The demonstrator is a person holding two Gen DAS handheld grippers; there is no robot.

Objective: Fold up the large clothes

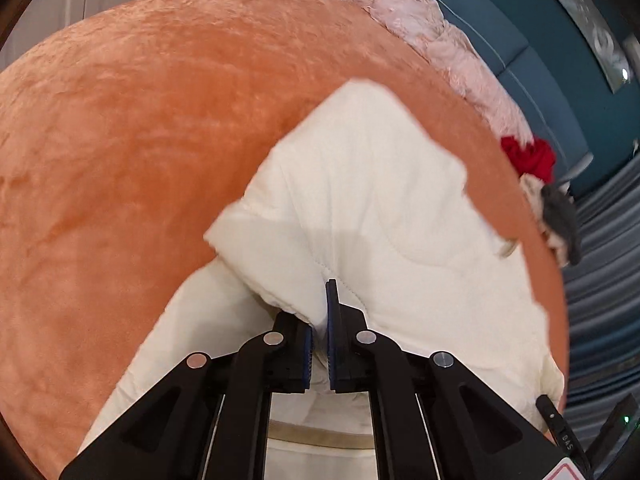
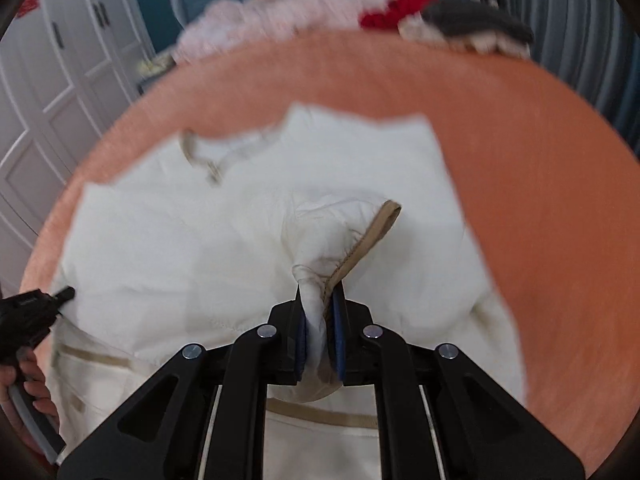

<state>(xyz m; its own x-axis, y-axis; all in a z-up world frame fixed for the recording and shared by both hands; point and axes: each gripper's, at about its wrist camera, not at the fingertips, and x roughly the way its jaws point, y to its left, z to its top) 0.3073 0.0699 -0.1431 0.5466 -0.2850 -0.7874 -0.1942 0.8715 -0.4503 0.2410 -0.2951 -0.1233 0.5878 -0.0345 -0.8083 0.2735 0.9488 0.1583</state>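
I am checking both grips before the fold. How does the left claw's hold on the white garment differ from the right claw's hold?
The left claw pinches a plain, seamed fold of the white garment; the right claw pinches a bunched part with tan trim. The cloth stands up in a twisted bundle above the right claw, while at the left claw it drapes flatter. Both are shut on the same garment.
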